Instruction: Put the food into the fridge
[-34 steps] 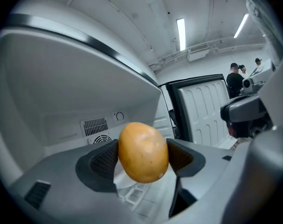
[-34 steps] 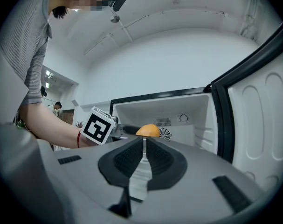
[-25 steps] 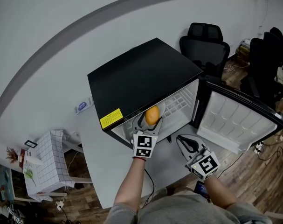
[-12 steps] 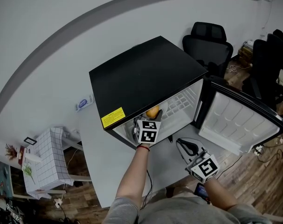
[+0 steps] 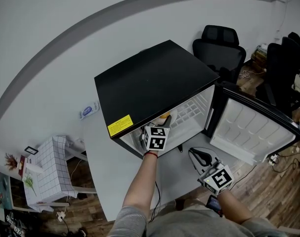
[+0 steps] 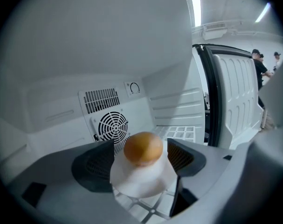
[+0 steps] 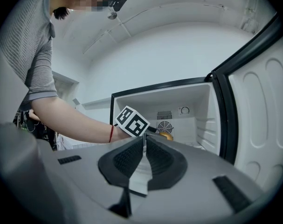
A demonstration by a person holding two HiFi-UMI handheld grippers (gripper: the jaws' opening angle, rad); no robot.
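A round orange-brown piece of food (image 6: 143,148) sits on a small white plate (image 6: 142,181). My left gripper (image 6: 140,158) is shut on the plate, one jaw against each side of it. The plate is inside the open black mini fridge (image 5: 150,78), just above its white wire shelf (image 6: 181,132). From the head view only a bit of the food (image 5: 163,115) shows under the fridge's top edge, beyond the left gripper (image 5: 159,123). My right gripper (image 5: 195,153) hangs in front of the fridge over the table, shut with nothing in it; the right gripper (image 7: 144,146) shows its pads pressed together.
The fridge door (image 5: 253,127) stands open to the right. A round fan vent (image 6: 112,125) is in the fridge's back wall. The fridge stands on a white table (image 5: 105,181). Black office chairs (image 5: 219,43) are behind, and a checked-cloth side table (image 5: 53,172) is at the left.
My left gripper has pushed forward, carrying the plate and food from the fridge's opening deeper inside. The right gripper has hardly moved.
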